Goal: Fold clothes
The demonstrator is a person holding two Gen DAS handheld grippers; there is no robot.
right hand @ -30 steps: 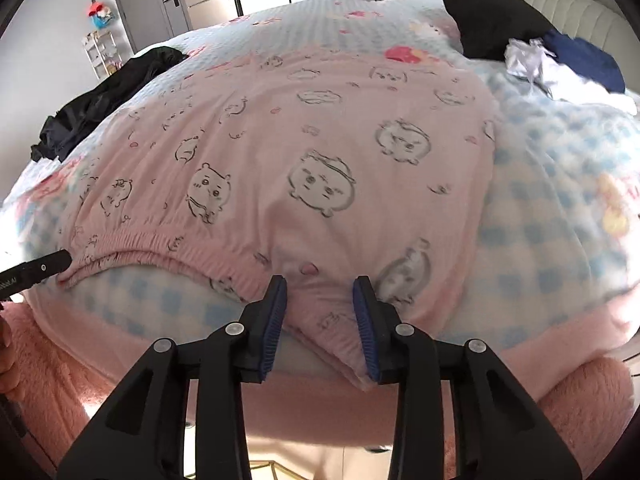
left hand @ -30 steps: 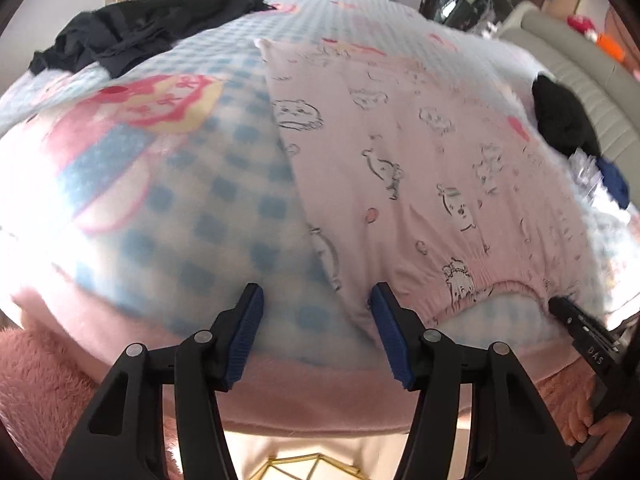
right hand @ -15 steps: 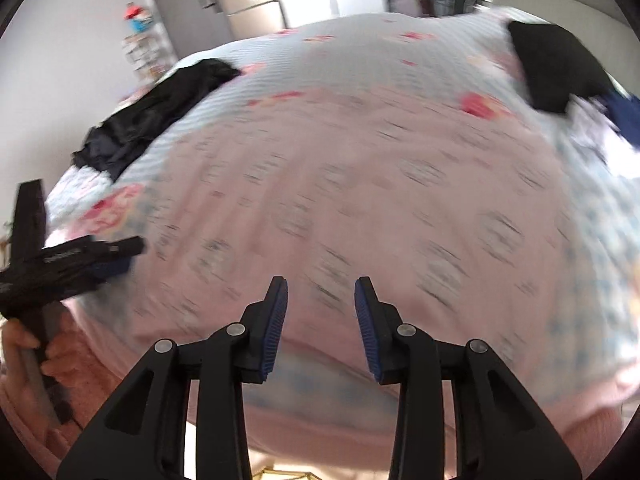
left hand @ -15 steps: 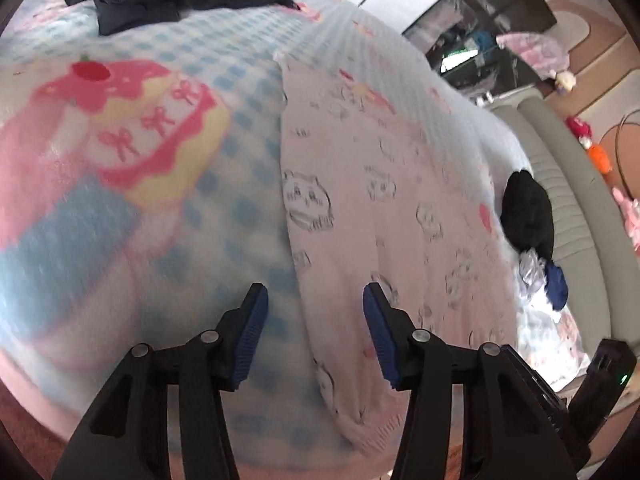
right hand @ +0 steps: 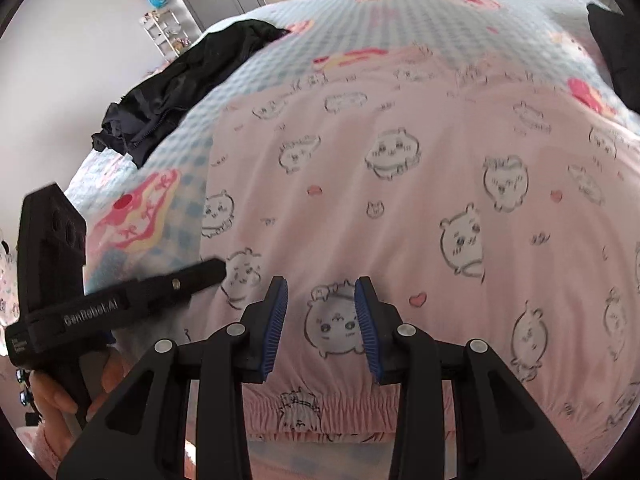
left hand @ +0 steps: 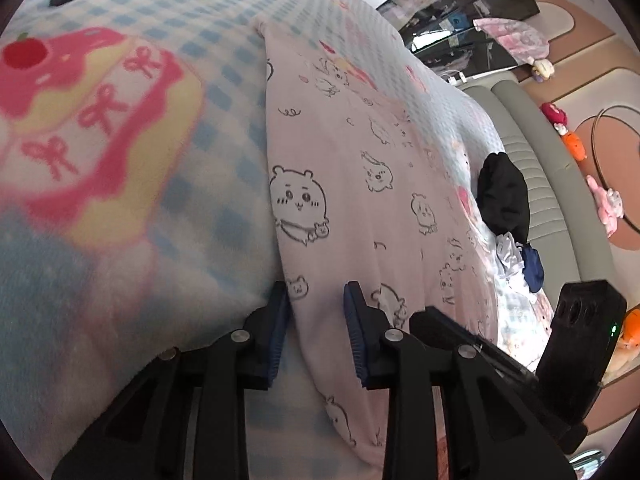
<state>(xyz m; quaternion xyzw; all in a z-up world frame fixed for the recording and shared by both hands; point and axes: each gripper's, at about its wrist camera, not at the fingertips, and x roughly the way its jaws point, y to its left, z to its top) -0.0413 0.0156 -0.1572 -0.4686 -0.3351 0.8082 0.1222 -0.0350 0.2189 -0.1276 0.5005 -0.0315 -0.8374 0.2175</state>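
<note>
Bed first: the blue-check blanket (left hand: 224, 128) covers everything, and the pink bear-print pants (right hand: 400, 208) lie flat across the middle of it, elastic waistband toward you at the near bed edge, legs running away. Dark jacket (right hand: 188, 84) is heaped well off at the far left corner, a black garment (left hand: 504, 196) plus small white and navy pieces sit by the grey headboard (left hand: 560, 208) on the right, so the centre is free and you have room to swing fabric across. Your left gripper (left hand: 316, 300) sits at the pants' left side edge just above the waistband; its jaws have just been closing and now stand narrow, straddling that edge. I can't tell if the pads actually bite yet, looks like a gap on the right pad. Your right gripper (right hand: 320, 296) hovers over the waistband middle, jaws part-open, nothing pinched, a printed bear showing between them. Likely step: grabbing the side to fold the pants lengthwise. Do it well: get the left pad under both layers at the seam, not just the top one, close fully before lifting. Drop the right lower and take the waistband itself, not loose cloth above it. Lift both level and carry toward the far side edge so edges match. Mind the near bed edge; the waistband nearly hangs off it, so don't drag it toward you.
</note>
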